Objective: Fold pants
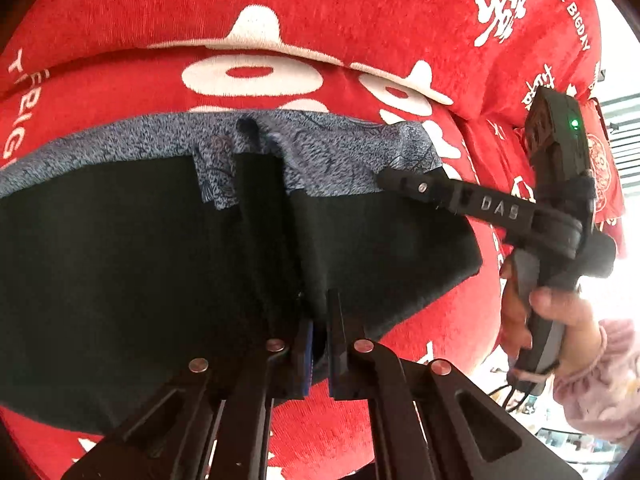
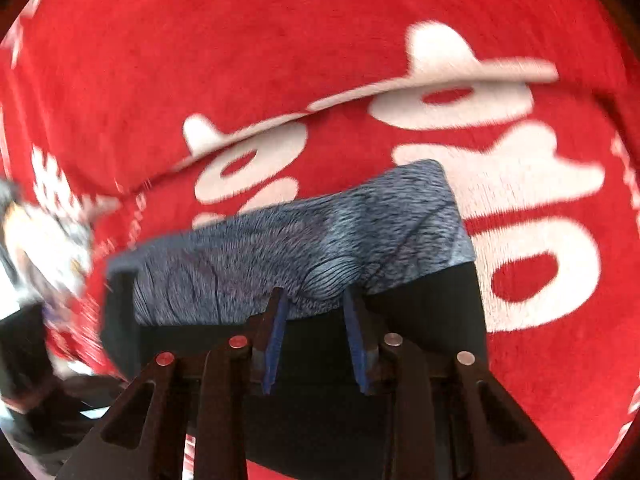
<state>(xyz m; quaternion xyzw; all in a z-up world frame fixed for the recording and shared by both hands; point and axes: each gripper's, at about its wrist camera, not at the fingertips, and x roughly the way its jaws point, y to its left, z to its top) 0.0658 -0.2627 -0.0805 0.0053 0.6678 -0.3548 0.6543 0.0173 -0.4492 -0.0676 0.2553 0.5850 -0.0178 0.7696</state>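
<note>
The pants [image 1: 140, 260] are black with a blue-grey patterned waistband [image 1: 328, 148] and lie on a red blanket. My left gripper [image 1: 318, 320] is shut on a fold of the black cloth at the near edge. My right gripper [image 1: 384, 180] reaches in from the right in the left wrist view, its tip at the waistband's right end. In the right wrist view my right gripper [image 2: 316, 308] is open, its blue-padded fingers [image 2: 276, 340] just above the pants [image 2: 340, 400] near the waistband [image 2: 300, 248]. Nothing is between its fingers.
The red blanket [image 1: 320, 12] with white characters covers the whole surface, with a raised fold [image 2: 360, 92] behind the pants. A hand in a pink sleeve [image 1: 592, 360] holds the right gripper. The right wrist view is motion-blurred.
</note>
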